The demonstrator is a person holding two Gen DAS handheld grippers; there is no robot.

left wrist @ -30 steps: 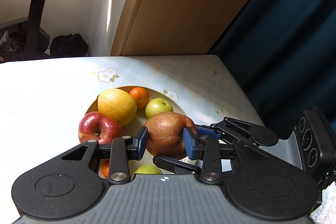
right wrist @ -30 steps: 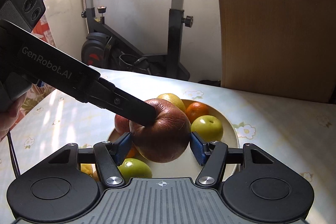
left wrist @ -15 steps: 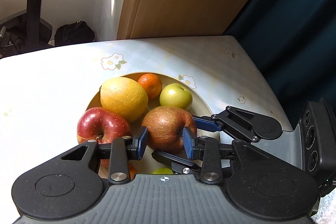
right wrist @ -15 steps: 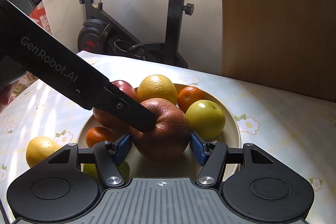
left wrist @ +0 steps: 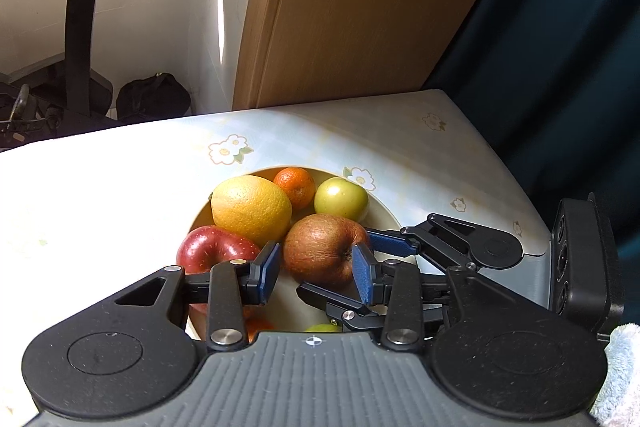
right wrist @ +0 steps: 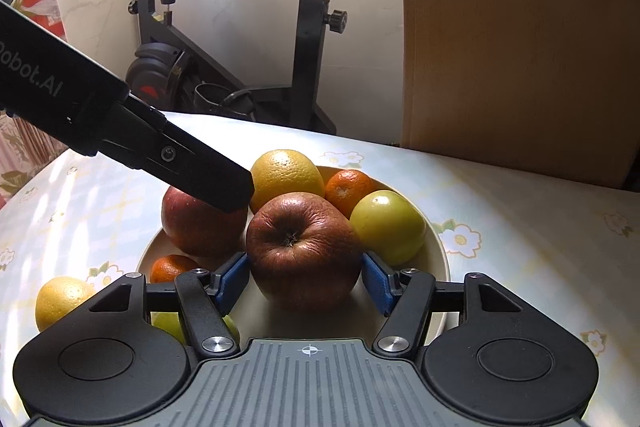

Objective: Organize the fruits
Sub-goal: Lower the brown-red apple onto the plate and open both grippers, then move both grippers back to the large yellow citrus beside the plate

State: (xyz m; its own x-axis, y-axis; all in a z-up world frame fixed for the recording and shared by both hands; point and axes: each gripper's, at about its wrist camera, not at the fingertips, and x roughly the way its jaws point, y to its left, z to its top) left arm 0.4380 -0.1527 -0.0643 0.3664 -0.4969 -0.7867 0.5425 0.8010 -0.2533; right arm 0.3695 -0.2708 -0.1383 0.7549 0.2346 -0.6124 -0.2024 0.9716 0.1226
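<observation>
Since a second ago the wrinkled apple (right wrist: 304,247) sits lower in the bowl (right wrist: 438,247), my right fingers (right wrist: 306,285) now slightly open and my left fingers (left wrist: 316,277) wide open and empty beside it, so it could roll onto the green fruit (right wrist: 386,227) at centre frame.

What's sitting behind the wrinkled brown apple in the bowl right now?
Behind the wrinkled brown apple sit a yellow orange, a mandarin and a green apple. The bowl floor under them is covered.

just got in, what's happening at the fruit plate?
A person with two handheld grippers is sorting fruit onto a plate. The wrinkled brown apple sits on the plate between the right gripper pads, apparently set down. The left gripper is open just short of it. A red apple, orange, tangerines and green fruit are plated too.
</observation>
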